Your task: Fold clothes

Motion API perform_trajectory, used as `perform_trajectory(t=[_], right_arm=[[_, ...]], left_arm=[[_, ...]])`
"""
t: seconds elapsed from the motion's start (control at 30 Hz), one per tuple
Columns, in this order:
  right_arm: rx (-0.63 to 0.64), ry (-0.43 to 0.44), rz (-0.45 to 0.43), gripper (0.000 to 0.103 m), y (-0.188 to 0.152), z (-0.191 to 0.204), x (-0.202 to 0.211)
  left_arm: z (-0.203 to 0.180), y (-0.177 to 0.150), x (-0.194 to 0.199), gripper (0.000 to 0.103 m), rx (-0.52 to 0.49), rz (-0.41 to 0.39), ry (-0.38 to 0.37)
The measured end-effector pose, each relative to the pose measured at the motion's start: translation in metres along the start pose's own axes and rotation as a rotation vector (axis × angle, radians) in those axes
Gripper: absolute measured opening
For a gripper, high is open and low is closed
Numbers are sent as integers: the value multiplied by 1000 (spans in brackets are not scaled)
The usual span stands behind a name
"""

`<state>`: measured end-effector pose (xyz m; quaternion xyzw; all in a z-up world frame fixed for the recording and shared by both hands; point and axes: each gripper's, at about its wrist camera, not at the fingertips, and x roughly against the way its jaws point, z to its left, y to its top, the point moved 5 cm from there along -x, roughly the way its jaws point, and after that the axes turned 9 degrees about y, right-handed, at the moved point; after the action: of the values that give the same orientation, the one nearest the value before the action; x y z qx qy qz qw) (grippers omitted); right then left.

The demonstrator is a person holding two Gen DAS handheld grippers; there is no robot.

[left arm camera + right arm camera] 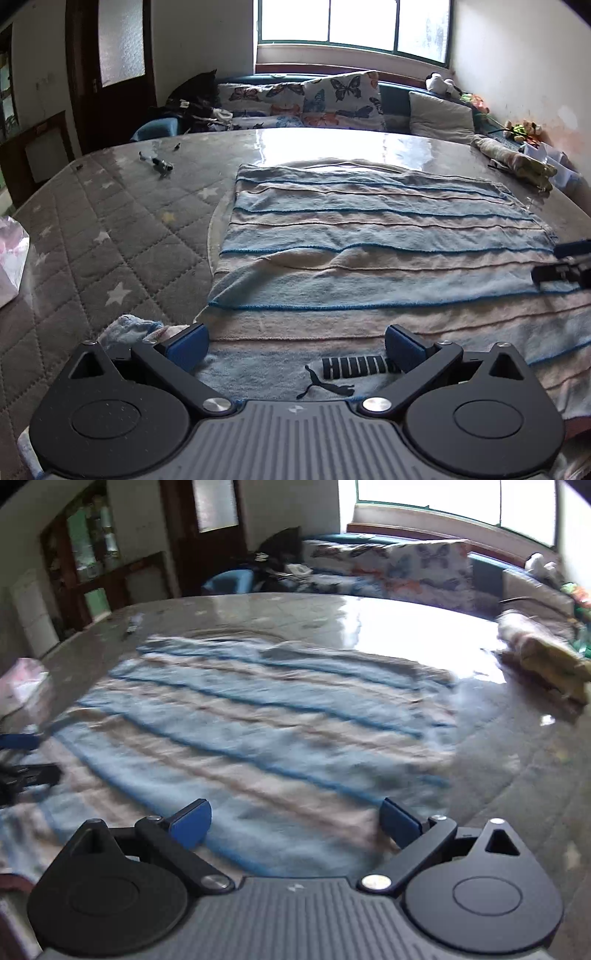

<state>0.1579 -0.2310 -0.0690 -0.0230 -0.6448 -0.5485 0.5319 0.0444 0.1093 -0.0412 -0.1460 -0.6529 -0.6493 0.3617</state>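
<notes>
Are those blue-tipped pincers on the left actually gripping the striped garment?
Cannot tell. In the left wrist view the left gripper stands open over the striped garment, gripping nothing; whether its pads rest on the cloth is unclear.

Bare table (122,221) left of striped garment (369,236); rolled cloth (517,158) blocks far right.

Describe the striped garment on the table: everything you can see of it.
The striped garment lies spread flat on the glossy table, a soft terry-like knit in pale blue and beige bands with thin darker blue lines. A black logo print sits at the near end. A fold crosses its left part, and a bunched bit pokes out at the near left corner. Both the left gripper and right gripper hang open over its near edge, gripping nothing.
</notes>
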Motion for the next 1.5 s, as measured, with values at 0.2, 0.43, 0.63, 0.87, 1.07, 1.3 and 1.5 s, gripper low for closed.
perform_trajectory(t=[0.2, 0.43, 0.63, 0.87, 1.07, 1.3, 1.5], right_arm=[[-20, -13, -25, 95, 19, -10, 1], [-31, -59, -1, 96, 30, -23, -26], [-34, -99, 3, 96, 45, -42, -40], [-43, -81, -25, 96, 70, -46, -45], [-57, -95, 2, 95, 91, -63, -73], [-58, -89, 16, 95, 108, -66, -83], [-2, -67, 40, 94, 109, -53, -73]], left_arm=[[-2, 1, -2, 103, 11, 3, 5], [-1, 2, -2, 103, 19, 10, 8], [-10, 4, -6, 103, 4, 3, -3], [-12, 3, -7, 103, -7, 2, 0], [-12, 3, -7, 103, -3, 7, 4], [-13, 3, -6, 103, -10, 2, 6], [-14, 4, -5, 103, -9, 3, 7]])
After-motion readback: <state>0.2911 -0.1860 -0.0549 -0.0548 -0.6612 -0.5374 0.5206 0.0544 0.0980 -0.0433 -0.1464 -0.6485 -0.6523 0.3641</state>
